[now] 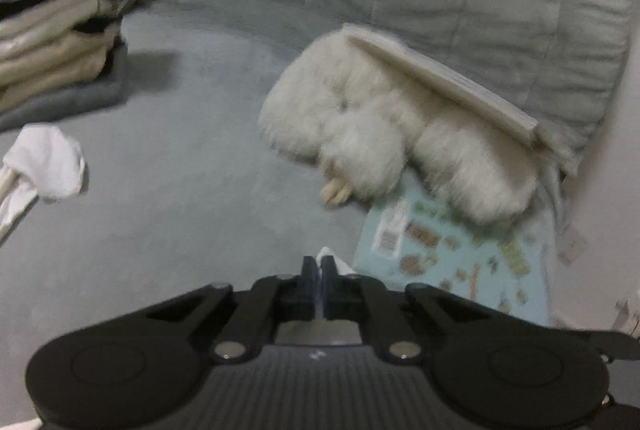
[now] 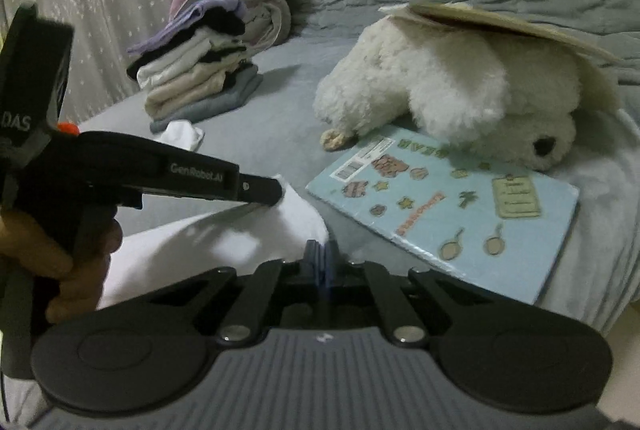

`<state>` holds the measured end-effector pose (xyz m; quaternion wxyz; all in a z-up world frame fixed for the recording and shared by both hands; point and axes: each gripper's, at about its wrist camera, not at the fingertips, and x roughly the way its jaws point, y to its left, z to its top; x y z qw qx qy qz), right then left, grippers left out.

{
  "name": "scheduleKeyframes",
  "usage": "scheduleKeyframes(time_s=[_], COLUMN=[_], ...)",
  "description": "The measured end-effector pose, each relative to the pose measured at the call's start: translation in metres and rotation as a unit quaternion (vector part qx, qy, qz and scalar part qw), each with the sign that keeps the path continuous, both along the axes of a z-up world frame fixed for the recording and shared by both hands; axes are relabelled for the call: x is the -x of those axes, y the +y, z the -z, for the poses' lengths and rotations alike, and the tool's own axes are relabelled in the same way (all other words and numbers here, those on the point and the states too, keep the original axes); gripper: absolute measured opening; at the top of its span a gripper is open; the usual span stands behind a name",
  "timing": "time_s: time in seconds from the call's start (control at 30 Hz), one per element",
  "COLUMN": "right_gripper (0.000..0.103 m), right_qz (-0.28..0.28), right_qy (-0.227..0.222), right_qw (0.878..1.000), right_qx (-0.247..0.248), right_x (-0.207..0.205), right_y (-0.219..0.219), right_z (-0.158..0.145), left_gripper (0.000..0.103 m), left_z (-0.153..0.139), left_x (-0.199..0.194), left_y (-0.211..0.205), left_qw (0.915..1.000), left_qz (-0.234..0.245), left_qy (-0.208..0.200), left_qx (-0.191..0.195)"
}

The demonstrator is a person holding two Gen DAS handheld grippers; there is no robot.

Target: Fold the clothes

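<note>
From my left wrist, my left gripper (image 1: 319, 264) is clenched on a corner of the white garment (image 1: 329, 255) over the grey bed (image 1: 180, 190). From my right wrist, my right gripper (image 2: 319, 250) pinches the same garment's edge, beside the blue book (image 2: 448, 206)

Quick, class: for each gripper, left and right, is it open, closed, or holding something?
Left gripper: closed on the white garment.
Right gripper: closed on the same white garment.

Left gripper (image 2: 276, 190) and right gripper (image 2: 319, 254) both have jaws pressed together, each pinching white cloth (image 2: 240, 234); a hand (image 2: 60, 254) grips the left handle.
</note>
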<state>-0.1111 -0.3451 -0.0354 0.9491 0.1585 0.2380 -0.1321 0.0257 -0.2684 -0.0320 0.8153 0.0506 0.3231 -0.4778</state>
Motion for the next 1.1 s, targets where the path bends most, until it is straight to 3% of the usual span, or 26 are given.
scheduleKeyframes(time_s=[0.13,0.27,0.63,0.7,0.77,0.8,0.87,0.93,1.0,1.1], right_gripper=[0.002,0.002,0.003,0.004,0.006,0.015,0.016,0.024,0.043,0.043], right_qz=[0.01,0.032,0.048,0.05,0.061,0.067,0.073,0.076,0.075,0.074], right_qy=[-0.027,-0.038,0.039,0.047,0.048,0.048,0.045,0.042,0.038,0.033], right_qw=[1.0,0.998,0.997,0.996,0.994,0.994,0.993,0.993,0.993,0.992], right_qx=[-0.002,0.028,0.055,0.06,0.071,0.076,0.077,0.079,0.088,0.101], right_x=[0.017,0.035,0.029,0.027,0.026,0.027,0.028,0.03,0.03,0.03], right_y=[-0.006,-0.007,-0.014,-0.013,-0.012,-0.011,-0.011,-0.01,-0.007,-0.001], right_z=[-0.012,-0.023,-0.009,-0.007,-0.008,-0.009,-0.01,-0.012,-0.014,-0.016], left_gripper=[0.002,0.002,0.004,0.009,0.027,0.031,0.042,0.049,0.059,0.067], left_z=[-0.011,-0.014,0.012,0.011,0.007,0.005,0.0,-0.005,-0.009,-0.013], left_x=[0.013,0.024,0.034,0.034,0.035,0.035,0.036,0.037,0.037,0.034], left_y=[-0.001,-0.01,-0.028,-0.026,-0.023,-0.021,-0.013,-0.003,0.008,0.027], left_qw=[0.999,0.9981,0.9993,0.9994,0.9993,0.9991,0.9987,0.9984,0.998,0.9973], left_qz=[0.004,0.02,0.018,0.01,0.002,-0.002,-0.01,-0.02,-0.032,-0.051], left_qy=[-0.01,-0.006,0.001,-0.001,0.001,0.002,0.002,-0.002,-0.006,-0.01], left_qx=[0.043,0.058,0.031,0.034,0.038,0.041,0.05,0.054,0.054,0.051])
